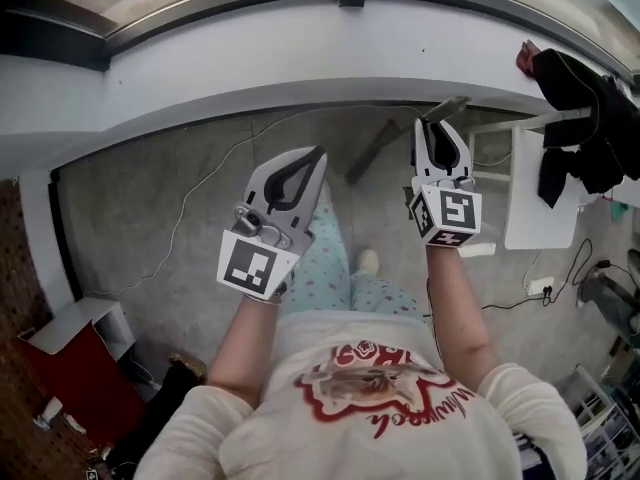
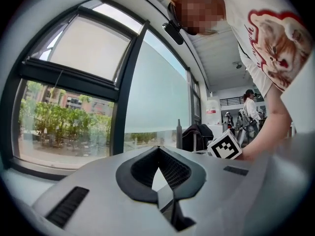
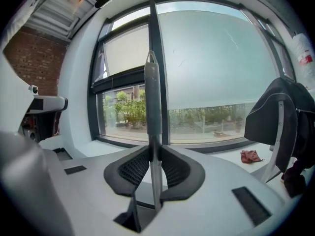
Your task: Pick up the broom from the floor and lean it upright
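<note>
Right claw [image 3: 154, 154] is closed on the broom [image 3: 151, 107], its dark ribbed pads pressing the thin grey handle from both sides. The handle's long axis runs upright. It rises out of the claw and ends in a narrowed tip high up, while its lower part drops out of sight below the jaws. From the head view the same handle shows as a grey stick slanting from that claw's tip down and to the left toward the floor [image 1: 200, 198]; the bristle end cannot be made out. Left claw [image 2: 158, 154] is held up beside the other one, well clear of the broom. Its jaw tips meet with nothing between them.

Below both claws, the person's patterned trouser legs stand on grey concrete, and a thin white cable [image 1: 190, 208] trails across it.

Farther off, a broad white windowsill [image 3: 275, 156] curves along the wall, with a small red cloth [image 3: 250, 156] lying on it. A dark jacket [image 3: 275, 112] hangs over a white chair at the right. The handle lines up with the dark upright of the window frame [image 3: 160, 58] just behind it, and green trees [image 3: 130, 109] show through the glass.
</note>
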Available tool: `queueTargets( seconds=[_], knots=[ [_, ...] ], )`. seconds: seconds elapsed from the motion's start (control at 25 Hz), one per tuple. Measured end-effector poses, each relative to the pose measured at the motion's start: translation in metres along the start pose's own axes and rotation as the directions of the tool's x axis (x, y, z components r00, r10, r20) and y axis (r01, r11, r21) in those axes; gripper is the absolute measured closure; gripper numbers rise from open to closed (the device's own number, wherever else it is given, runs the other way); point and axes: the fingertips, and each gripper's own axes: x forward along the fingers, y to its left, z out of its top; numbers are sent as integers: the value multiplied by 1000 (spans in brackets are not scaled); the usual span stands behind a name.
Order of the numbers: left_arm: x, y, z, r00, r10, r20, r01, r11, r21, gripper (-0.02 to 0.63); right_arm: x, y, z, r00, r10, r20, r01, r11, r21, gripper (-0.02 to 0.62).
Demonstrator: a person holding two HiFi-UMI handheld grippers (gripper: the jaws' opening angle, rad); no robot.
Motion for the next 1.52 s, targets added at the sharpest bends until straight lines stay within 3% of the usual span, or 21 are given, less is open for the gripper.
queueTargets(
  seconds=[0.28, 0.68, 0.88, 1.04, 1.16, 1.52],
  knots=[
    [52, 70, -5, 991, -123, -48, 123, 992, -4, 589, 85, -19, -3, 981, -178, -77, 183, 981, 56, 505],
    [84, 117, -25, 990, -114, -82, 111, 993, -41, 589, 173, -33, -13, 960, -252, -120, 266, 957, 114, 505],
    [97, 123, -33, 991, -100, -94, 94, 994, -60, 589, 192, -48, -15, 958, -252, -139, 265, 961, 80, 505],
    [109, 128, -35, 993, -80, -87, 74, 995, -67, 589, 205, -51, -11, 972, -198, -126, 200, 980, 4, 505],
    [117, 128, -38, 993, -81, -90, 75, 995, -72, 589, 209, -50, -9, 983, -147, -111, 150, 989, 16, 503],
    [127, 134, -42, 992, -68, -104, 60, 996, -71, 589, 208, -37, -3, 993, -59, -105, 57, 998, -30, 391]
  ],
)
